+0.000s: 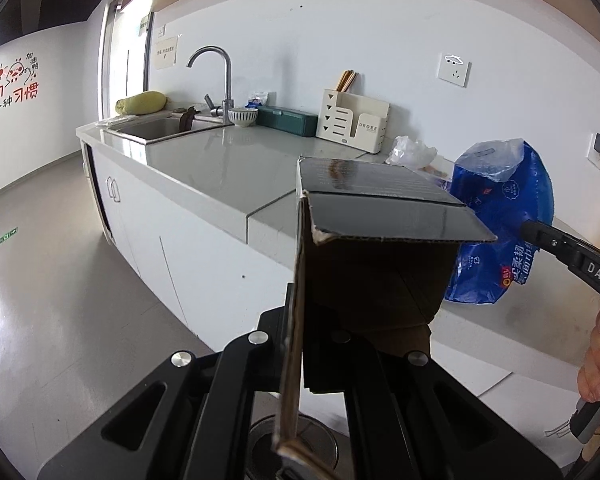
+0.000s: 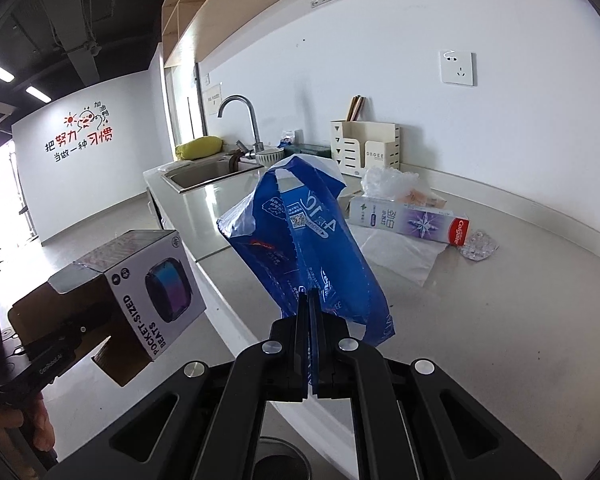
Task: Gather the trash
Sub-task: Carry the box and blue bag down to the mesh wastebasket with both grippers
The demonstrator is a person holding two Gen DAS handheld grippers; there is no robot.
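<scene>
My left gripper point(image 1: 300, 360) is shut on the wall of an open speaker box point(image 1: 372, 248), held in the air in front of the counter; the box also shows in the right wrist view point(image 2: 140, 288), printed "POCKET-SIZED BEATS". My right gripper point(image 2: 310, 300) is shut on a crumpled blue plastic bag point(image 2: 304, 240), held above the counter edge; the bag also shows in the left wrist view point(image 1: 500, 220). A round bin point(image 1: 292, 440) sits on the floor below the box.
On the grey counter point(image 2: 500, 300) lie a Colgate toothpaste box point(image 2: 408, 220), a white paper sheet point(image 2: 400, 256), a blister pack point(image 2: 478, 246) and a clear plastic bag point(image 2: 388, 182). A sink point(image 1: 156, 128), bowl point(image 1: 242, 117), green case point(image 1: 286, 120) and cream utensil holder point(image 1: 354, 124) stand further back.
</scene>
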